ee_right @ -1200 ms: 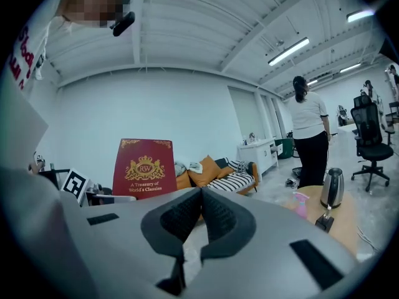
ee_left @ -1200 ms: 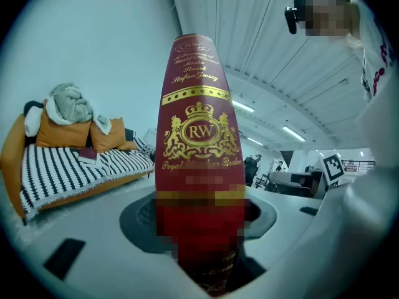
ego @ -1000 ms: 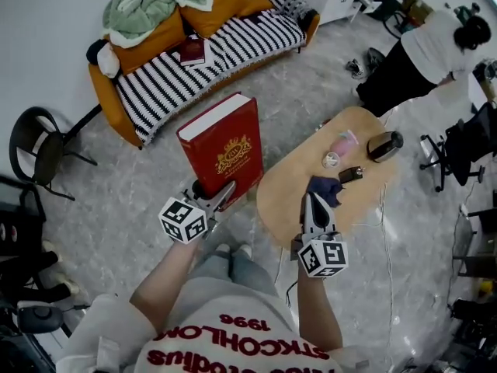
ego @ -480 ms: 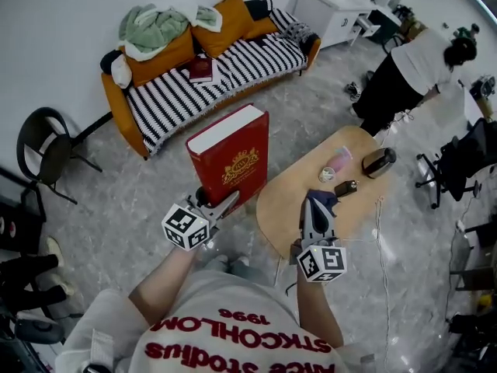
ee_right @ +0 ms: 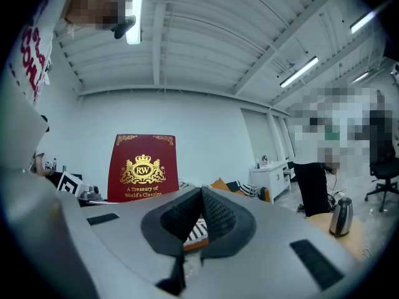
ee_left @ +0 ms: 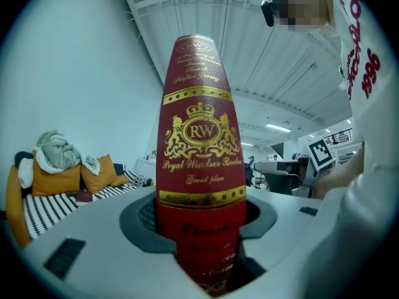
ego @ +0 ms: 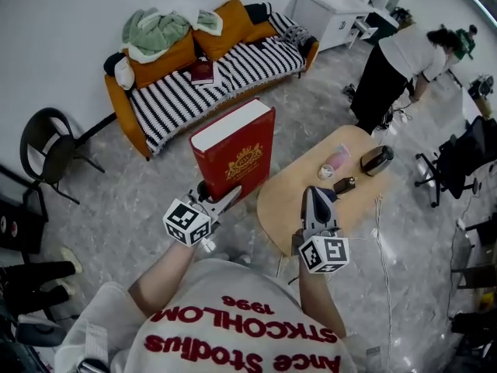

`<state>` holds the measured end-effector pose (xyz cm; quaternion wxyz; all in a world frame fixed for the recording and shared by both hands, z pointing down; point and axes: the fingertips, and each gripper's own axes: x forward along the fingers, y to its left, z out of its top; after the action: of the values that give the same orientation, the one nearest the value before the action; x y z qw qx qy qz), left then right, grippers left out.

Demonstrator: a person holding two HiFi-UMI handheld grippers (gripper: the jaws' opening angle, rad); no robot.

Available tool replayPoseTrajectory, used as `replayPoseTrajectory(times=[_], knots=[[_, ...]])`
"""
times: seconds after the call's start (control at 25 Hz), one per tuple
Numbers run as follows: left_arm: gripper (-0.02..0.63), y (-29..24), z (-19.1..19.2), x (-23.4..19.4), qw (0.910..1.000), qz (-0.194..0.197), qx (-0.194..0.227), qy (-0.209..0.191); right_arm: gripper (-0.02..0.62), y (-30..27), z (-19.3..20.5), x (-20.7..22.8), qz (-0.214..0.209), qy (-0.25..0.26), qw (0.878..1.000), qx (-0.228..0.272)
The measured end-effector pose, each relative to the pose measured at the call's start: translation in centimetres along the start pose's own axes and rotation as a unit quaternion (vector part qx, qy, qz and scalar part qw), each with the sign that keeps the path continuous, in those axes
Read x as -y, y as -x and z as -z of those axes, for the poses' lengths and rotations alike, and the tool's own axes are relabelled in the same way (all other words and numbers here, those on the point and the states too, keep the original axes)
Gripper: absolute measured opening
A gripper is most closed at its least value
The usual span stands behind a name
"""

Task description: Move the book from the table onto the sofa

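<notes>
The thick red hardcover book (ego: 234, 155) with a gold crest stands upright in the air, between the round wooden table (ego: 283, 208) and the sofa, touching neither. The left gripper (ego: 220, 198) pinches its lower spine edge between both pads; I think the low grip keeps the heavy volume vertical. The right gripper (ego: 314, 195) is pressed together on nothing, above the table's near side. The orange sofa (ego: 194, 92) with a striped cover is well apart ahead. A small dark red book (ego: 202, 71), orange cushions (ego: 167, 53) and a green blanket (ego: 155, 26) fill its back part, but the front seat looks free. Only bare floor lies between.
</notes>
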<state>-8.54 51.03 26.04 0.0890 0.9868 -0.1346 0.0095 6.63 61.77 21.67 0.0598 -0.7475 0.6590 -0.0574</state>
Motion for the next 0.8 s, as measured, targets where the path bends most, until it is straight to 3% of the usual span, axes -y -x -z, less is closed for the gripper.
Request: replayPoseTrajectory(times=[0.8], knots=[[0.236, 1.2, -2.0, 1.4, 0.9989, -0.014, 0.022, -0.039, 0.026, 0.5, -1.7, -1.2, -0.021, -0.005, 1.0, 0.021]])
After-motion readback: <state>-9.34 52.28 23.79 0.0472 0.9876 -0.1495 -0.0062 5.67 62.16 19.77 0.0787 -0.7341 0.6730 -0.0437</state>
